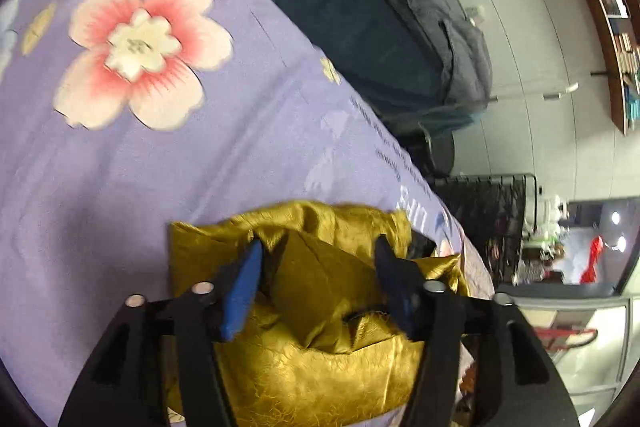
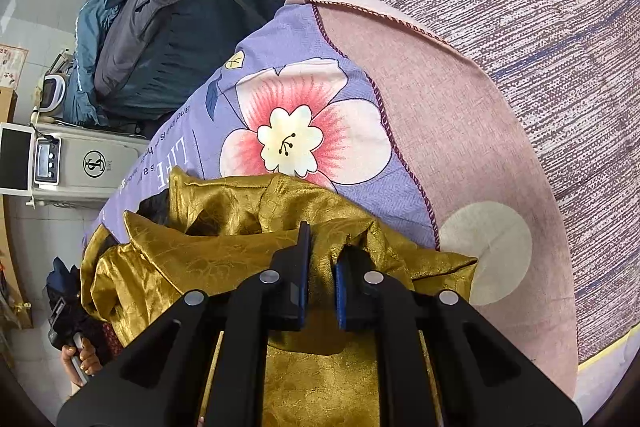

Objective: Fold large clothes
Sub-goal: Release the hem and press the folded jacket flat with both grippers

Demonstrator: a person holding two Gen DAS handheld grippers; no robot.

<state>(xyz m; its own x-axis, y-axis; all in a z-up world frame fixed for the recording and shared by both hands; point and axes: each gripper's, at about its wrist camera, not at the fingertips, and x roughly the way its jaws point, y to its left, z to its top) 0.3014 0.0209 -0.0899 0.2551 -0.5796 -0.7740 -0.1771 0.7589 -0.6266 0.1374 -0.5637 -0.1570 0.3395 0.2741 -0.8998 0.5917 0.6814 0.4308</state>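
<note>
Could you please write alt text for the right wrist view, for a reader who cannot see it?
The right gripper is shut on a fold of a crumpled gold garment lying on a purple bedsheet printed with a large pink flower. A mauve blanket lies to the right.

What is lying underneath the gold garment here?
The gold garment lies on a purple floral bedsheet. A dark patch peeks from its folds; whatever else sits beneath is covered.

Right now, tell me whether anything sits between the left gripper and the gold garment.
Nothing visible does. The left gripper is open, its fingers straddling a raised fold of the gold garment on the purple floral sheet.
</note>
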